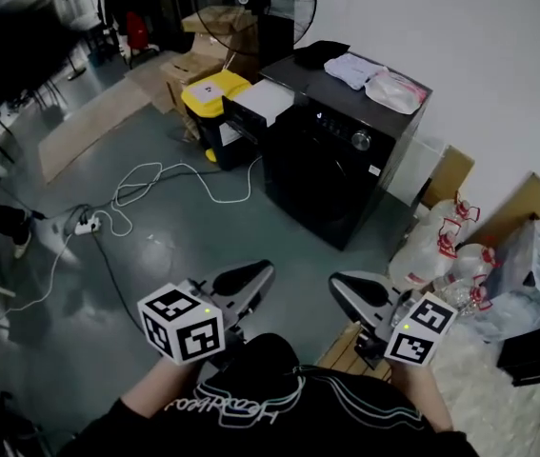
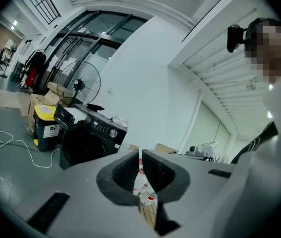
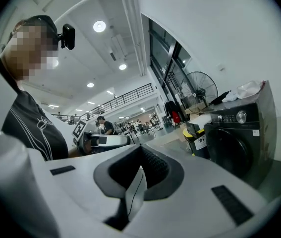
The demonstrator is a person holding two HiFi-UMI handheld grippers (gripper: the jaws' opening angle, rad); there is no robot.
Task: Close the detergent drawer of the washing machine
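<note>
the pale-topped detergent drawer (image 1: 262, 101) is standing pulled out from the upper front corner of the black front-loading washing machine (image 1: 341, 165), on the side where a yellow-lidded dark bin (image 1: 212, 103) is sitting just beside the machine. white folded cloths (image 1: 374, 79) are lying on top of the machine. a white cable (image 1: 155, 181) is trailing over the grey floor (image 1: 203, 241) in front of the machine. well apart from the machine, the left gripper (image 1: 249, 279) and the right gripper (image 1: 348, 291) are hovering side by side, each with jaws drawn narrow, nearly touching, gripping nothing.
</note>
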